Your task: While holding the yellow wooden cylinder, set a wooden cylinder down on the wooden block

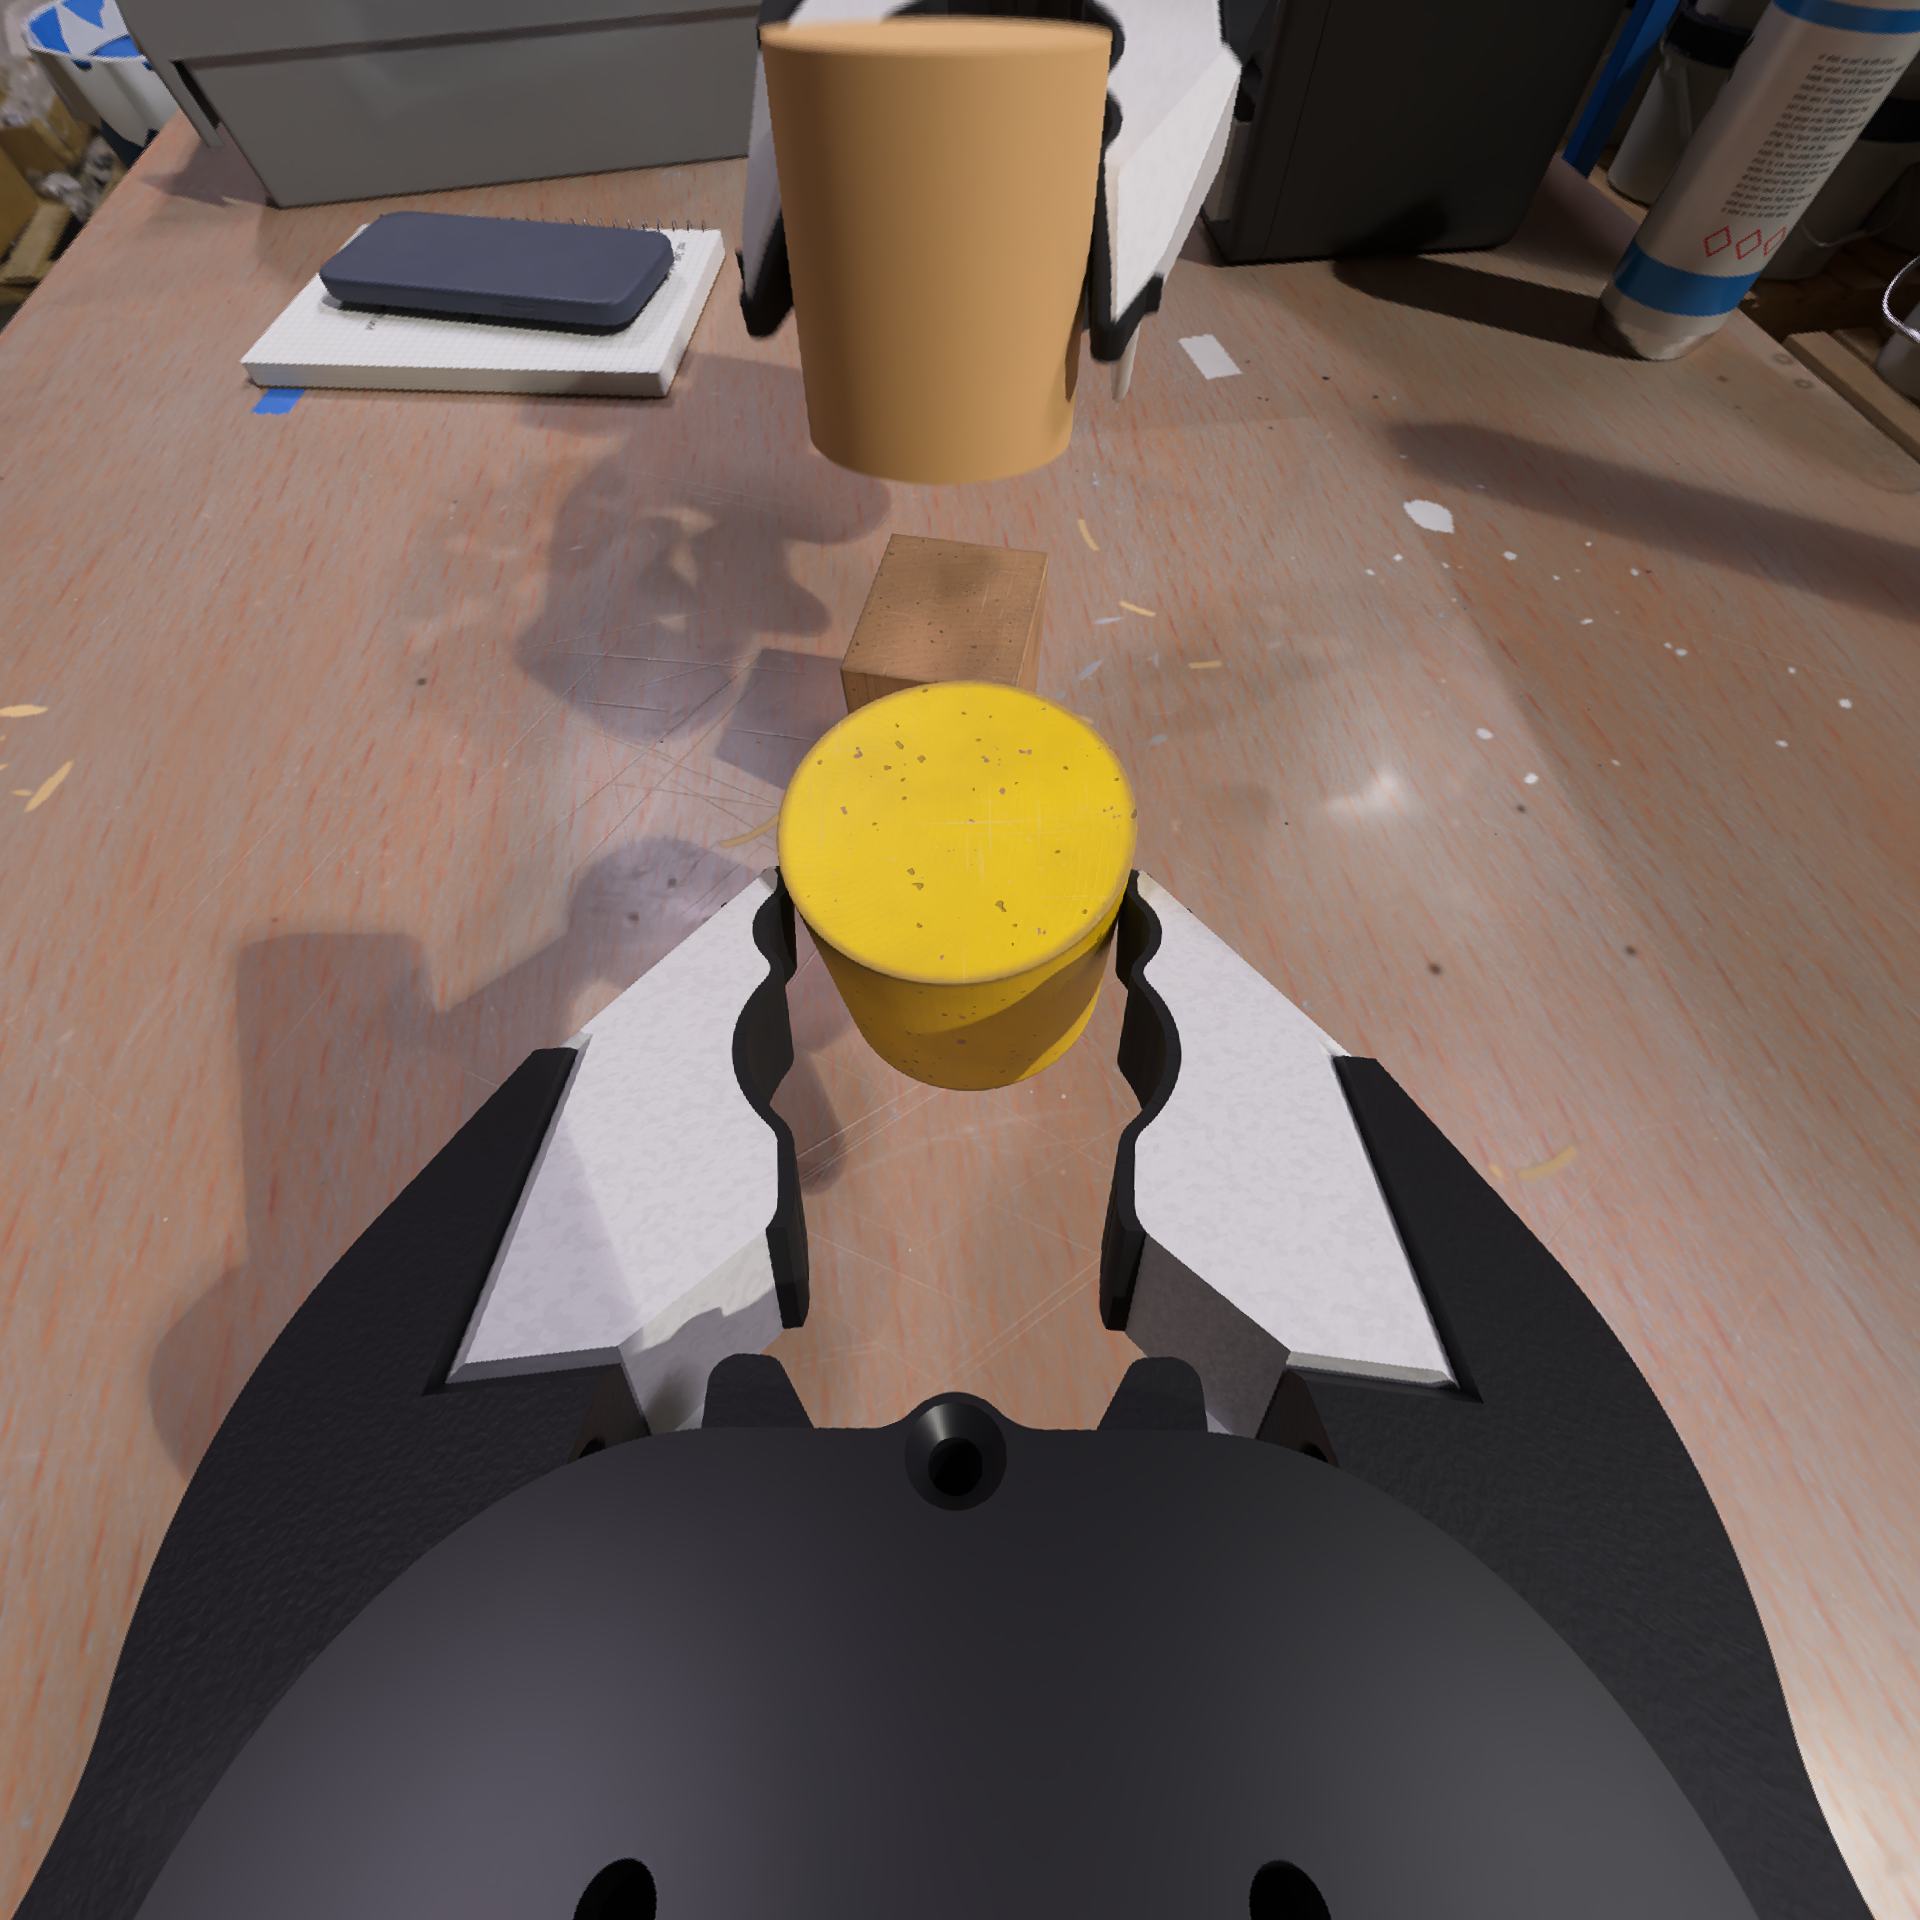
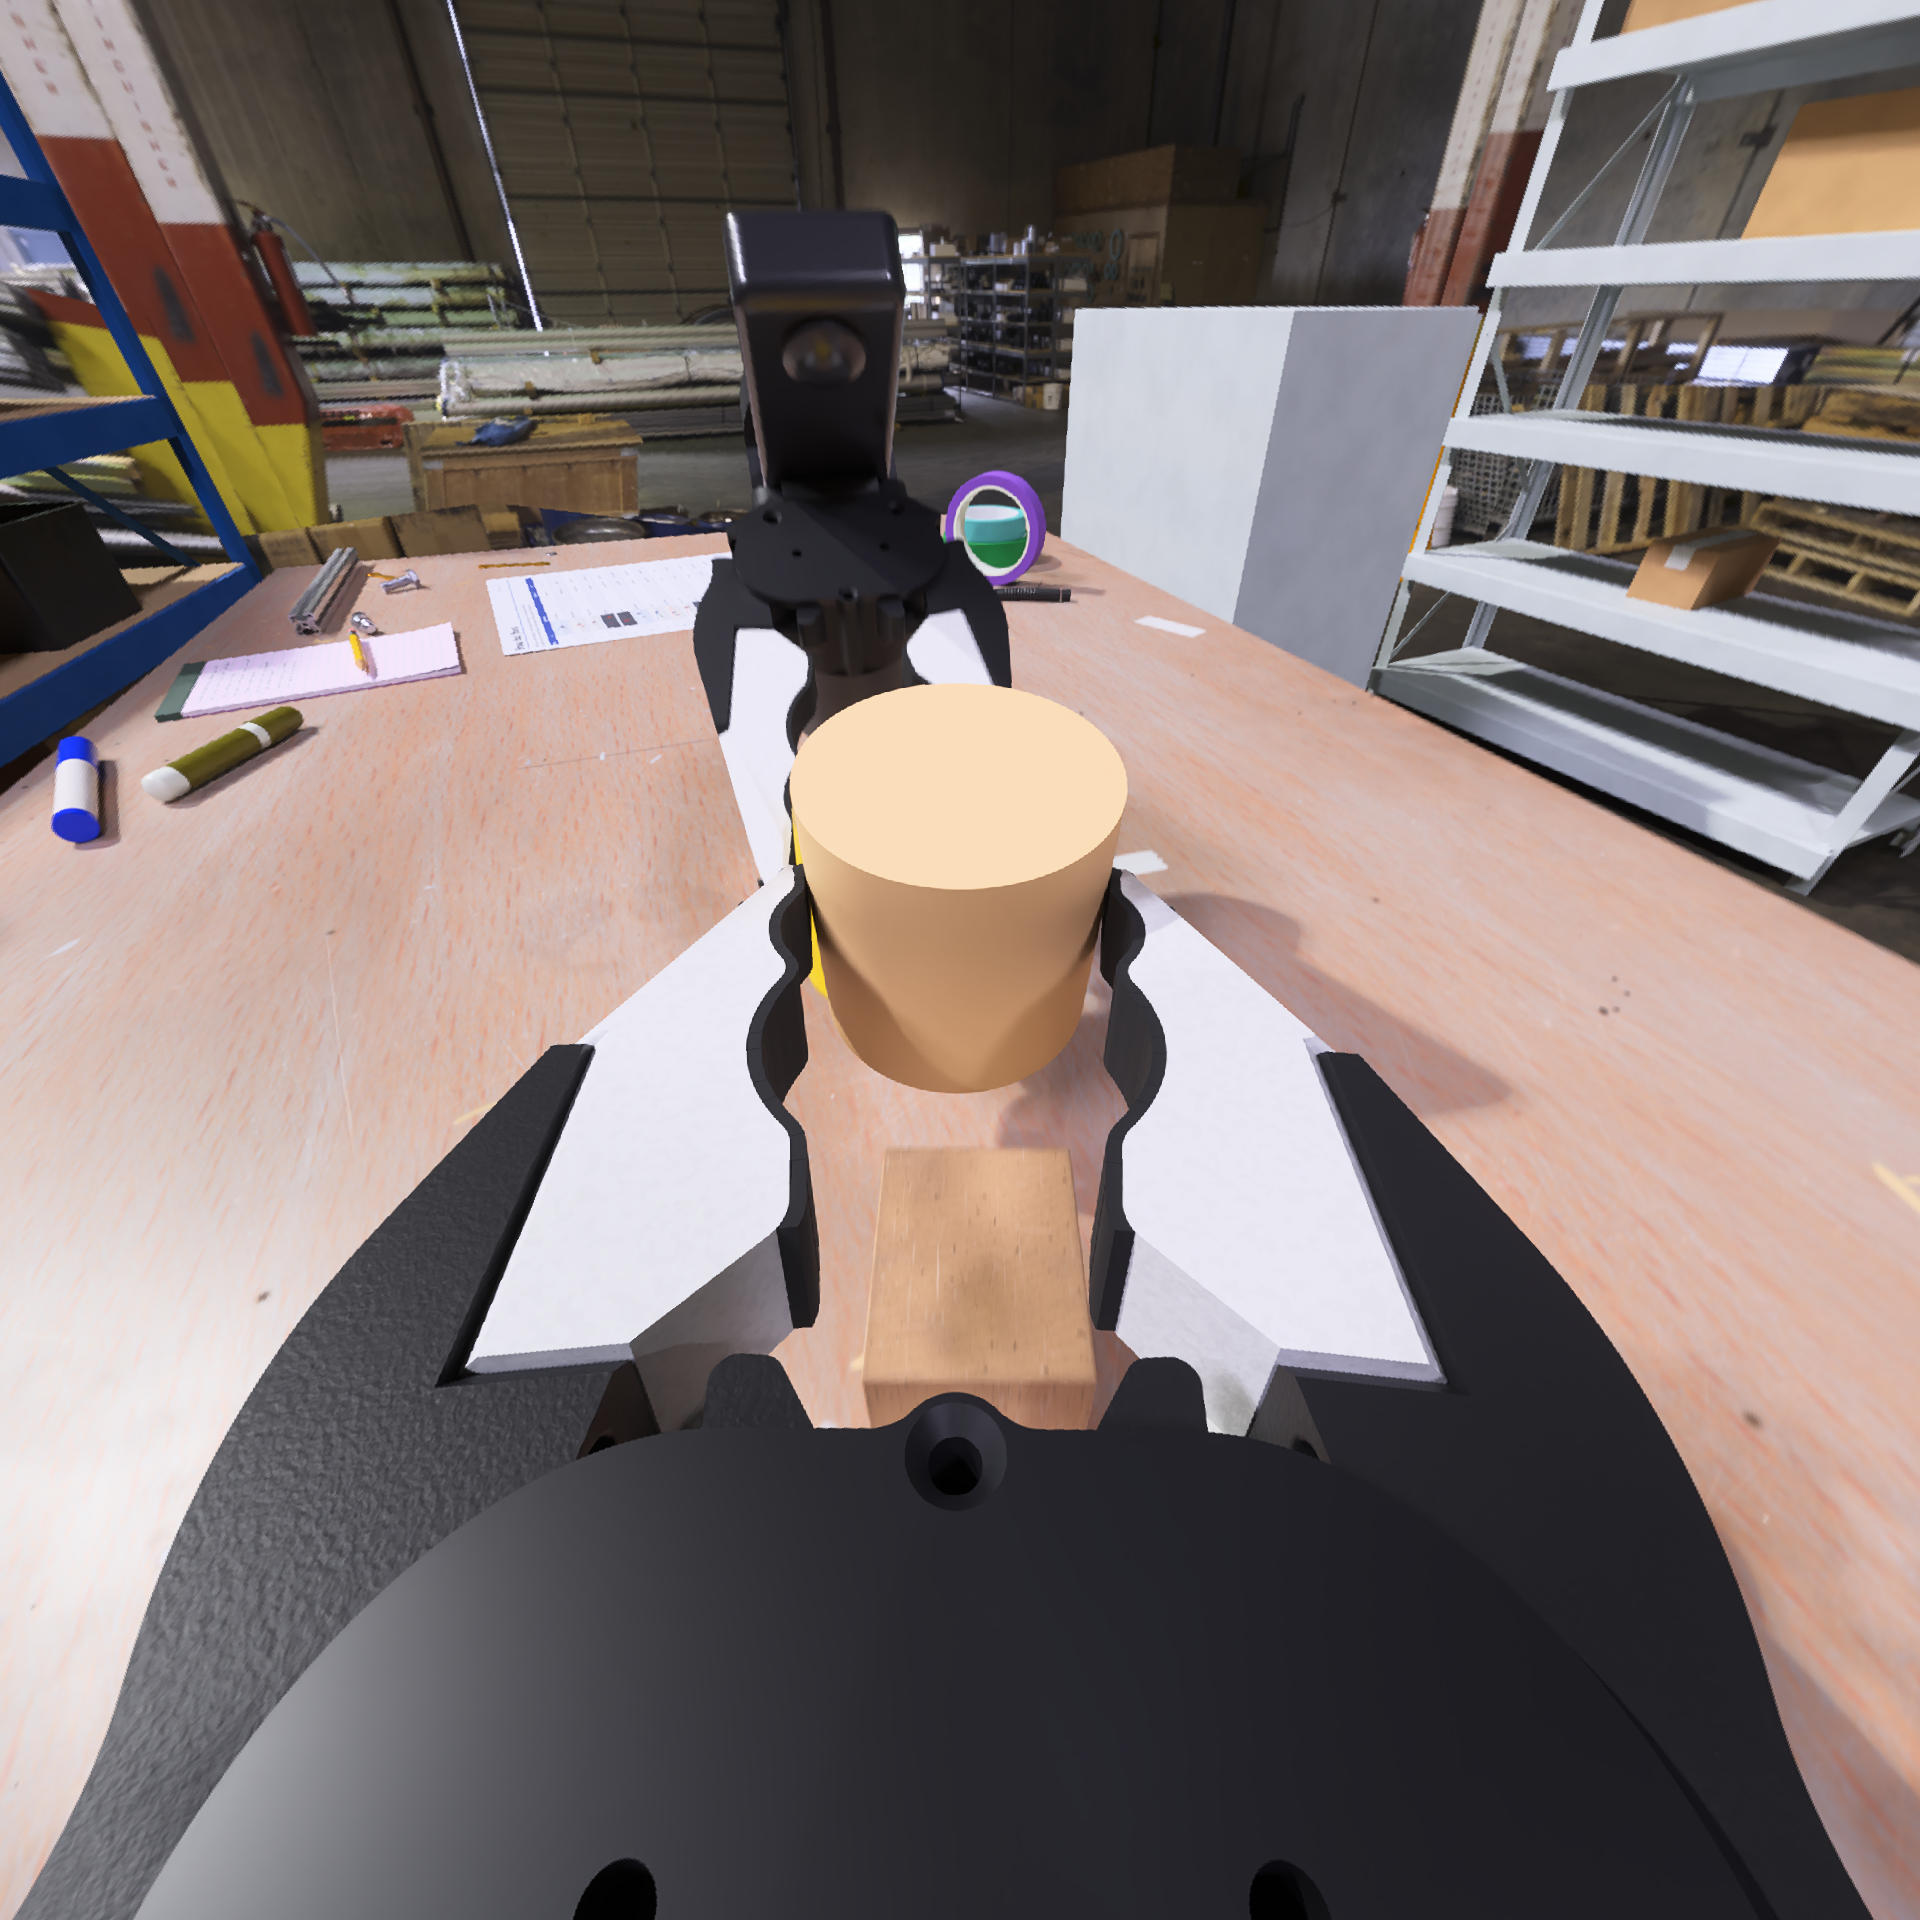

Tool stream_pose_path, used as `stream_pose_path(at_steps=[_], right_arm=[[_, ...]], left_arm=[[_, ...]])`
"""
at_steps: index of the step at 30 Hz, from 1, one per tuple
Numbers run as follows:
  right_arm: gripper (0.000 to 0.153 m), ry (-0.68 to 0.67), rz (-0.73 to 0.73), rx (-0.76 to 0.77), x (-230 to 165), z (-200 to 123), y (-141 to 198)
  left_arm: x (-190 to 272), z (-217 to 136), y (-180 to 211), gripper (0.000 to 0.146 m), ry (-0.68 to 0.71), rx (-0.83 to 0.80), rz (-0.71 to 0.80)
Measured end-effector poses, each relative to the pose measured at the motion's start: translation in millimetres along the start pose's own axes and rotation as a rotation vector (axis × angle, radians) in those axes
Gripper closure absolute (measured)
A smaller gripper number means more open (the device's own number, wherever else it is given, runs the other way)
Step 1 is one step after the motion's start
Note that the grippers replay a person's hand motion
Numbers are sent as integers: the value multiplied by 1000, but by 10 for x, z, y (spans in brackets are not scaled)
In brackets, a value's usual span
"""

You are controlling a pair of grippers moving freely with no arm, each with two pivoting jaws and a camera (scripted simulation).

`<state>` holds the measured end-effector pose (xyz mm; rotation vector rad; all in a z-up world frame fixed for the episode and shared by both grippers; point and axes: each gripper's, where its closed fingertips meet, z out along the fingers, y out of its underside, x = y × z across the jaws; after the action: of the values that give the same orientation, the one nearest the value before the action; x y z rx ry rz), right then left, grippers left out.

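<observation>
My left gripper (image 1: pixel 956 904) is shut on the yellow wooden cylinder (image 1: pixel 956 831) and holds it upright above the table. Just beyond it the wooden block (image 1: pixel 951 613) stands on the table. My right gripper (image 2: pixel 954 914) is shut on a plain tan wooden cylinder (image 2: pixel 956 883), held upright in the air. In the left wrist view this tan cylinder (image 1: pixel 940 249) hangs above and slightly beyond the block, with a clear gap below it. In the right wrist view the block (image 2: pixel 977 1278) lies under my fingers, nearer than the cylinder. The left gripper's body (image 2: pixel 831 540) faces me there; a sliver of yellow shows behind the tan cylinder.
A white notepad (image 1: pixel 582 343) with a dark case (image 1: pixel 499 270) on it lies far left, a grey box (image 1: pixel 447 94) and a dark box (image 1: pixel 1403 125) behind. The right wrist view shows a tape roll (image 2: pixel 995 525), papers (image 2: pixel 592 608), markers (image 2: pixel 223 753) and a white box (image 2: pixel 1247 468).
</observation>
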<state>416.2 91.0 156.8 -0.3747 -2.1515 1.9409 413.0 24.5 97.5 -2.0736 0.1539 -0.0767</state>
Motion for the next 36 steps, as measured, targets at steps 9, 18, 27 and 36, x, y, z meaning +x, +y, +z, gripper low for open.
stream_pose_path(at_steps=[9, 18, 27, 36], right_arm=[[96, -18, 69, -100, 24, -120, 474], [96, -15, 84, -179, 18, -115, 616], [84, -19, 97, -213, -4, -186, 644], [83, -20, 138, -236, 11, -286, 728]], left_arm=[[5, 23, -23, 84, -5, -15, -7], [7, 29, -25, 84, -4, -24, -10], [4, 27, -22, 84, -17, -34, -1], [4, 26, -22, 84, -14, -25, 0]])
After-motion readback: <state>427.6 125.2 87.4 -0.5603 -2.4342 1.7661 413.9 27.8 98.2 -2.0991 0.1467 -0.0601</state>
